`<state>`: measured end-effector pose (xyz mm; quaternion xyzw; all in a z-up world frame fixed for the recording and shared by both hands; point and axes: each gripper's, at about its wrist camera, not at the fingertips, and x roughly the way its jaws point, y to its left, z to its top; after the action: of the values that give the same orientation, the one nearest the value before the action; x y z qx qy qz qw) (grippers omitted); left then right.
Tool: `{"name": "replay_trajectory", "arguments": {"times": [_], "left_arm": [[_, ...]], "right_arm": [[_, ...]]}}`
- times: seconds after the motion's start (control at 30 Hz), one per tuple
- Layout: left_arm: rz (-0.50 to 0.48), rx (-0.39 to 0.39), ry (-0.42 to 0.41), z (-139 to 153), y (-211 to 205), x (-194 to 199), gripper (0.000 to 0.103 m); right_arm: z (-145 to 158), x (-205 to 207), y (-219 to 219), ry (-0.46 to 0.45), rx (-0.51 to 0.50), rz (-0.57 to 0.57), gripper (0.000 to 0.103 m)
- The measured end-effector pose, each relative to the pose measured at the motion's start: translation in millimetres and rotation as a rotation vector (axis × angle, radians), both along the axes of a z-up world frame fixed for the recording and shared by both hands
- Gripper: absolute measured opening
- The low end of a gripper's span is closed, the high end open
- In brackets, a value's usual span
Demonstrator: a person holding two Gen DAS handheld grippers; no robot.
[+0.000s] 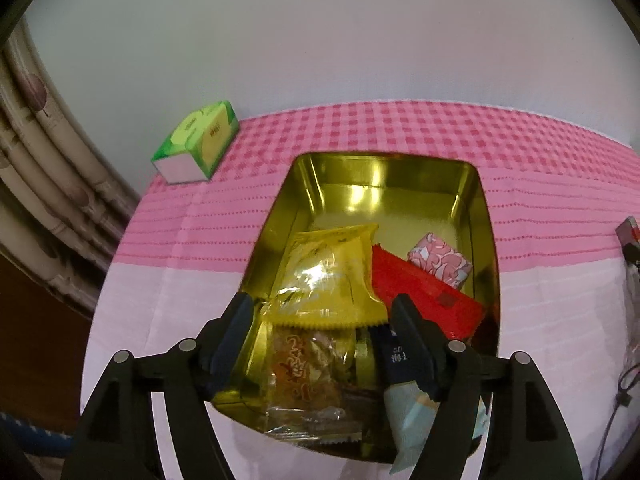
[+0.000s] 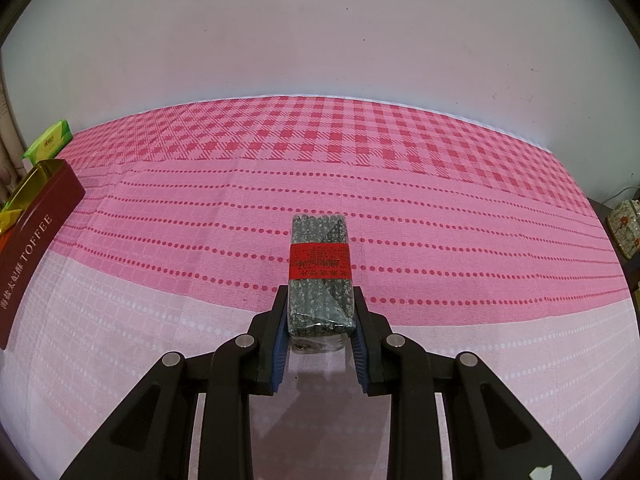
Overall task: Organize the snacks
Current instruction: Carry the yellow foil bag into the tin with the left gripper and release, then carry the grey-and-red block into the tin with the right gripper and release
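Gold-lined rectangular tin point(image 1: 384, 176), frame centre: crinkly yellow packet point(image 1: 328, 276) and glossy red packet point(image 1: 424, 300) inside. Left gripper point(image 1: 322, 316) released above them. Right gripper point(image 2: 320, 308), lower centre, grasping speckled grey bar point(image 2: 320, 264) with red band.

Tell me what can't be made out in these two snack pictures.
- Left wrist view: the snacks at the near end of the gold tin are covered by the left gripper and its fingers.
- Left wrist view: a reddish item is cut off by the right edge.
- Right wrist view: the speckled bar's label print is too blurred to read.
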<state>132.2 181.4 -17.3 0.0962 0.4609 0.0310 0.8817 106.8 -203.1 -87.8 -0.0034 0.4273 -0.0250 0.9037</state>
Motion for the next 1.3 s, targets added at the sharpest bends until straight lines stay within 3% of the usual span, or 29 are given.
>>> {"name": "replay_trajectory", "arguments": {"times": [0.4,0.83,1.13,1.3], "left_arm": [[0.046,0.023,-0.092,29.9,17.1,-38.6,0.078],[0.153,-0.007,-0.096,14.3,62.5,-85.5,0.079],[0.217,-0.033,-0.093,7.1,85.0,-93.8,0.081],[0.235,-0.009,-0.090,2.2,90.2,-94.4,0.083]], "right_arm": [[-0.2,0.9,0.5,0.001,-0.008,0.001,0.025],[-0.4,0.6,3.4,0.002,-0.021,-0.020,0.025],[1.5,1.7,7.7,0.015,-0.050,-0.040,0.024],[5.2,0.5,14.1,0.028,-0.081,-0.038,0.024]]}}
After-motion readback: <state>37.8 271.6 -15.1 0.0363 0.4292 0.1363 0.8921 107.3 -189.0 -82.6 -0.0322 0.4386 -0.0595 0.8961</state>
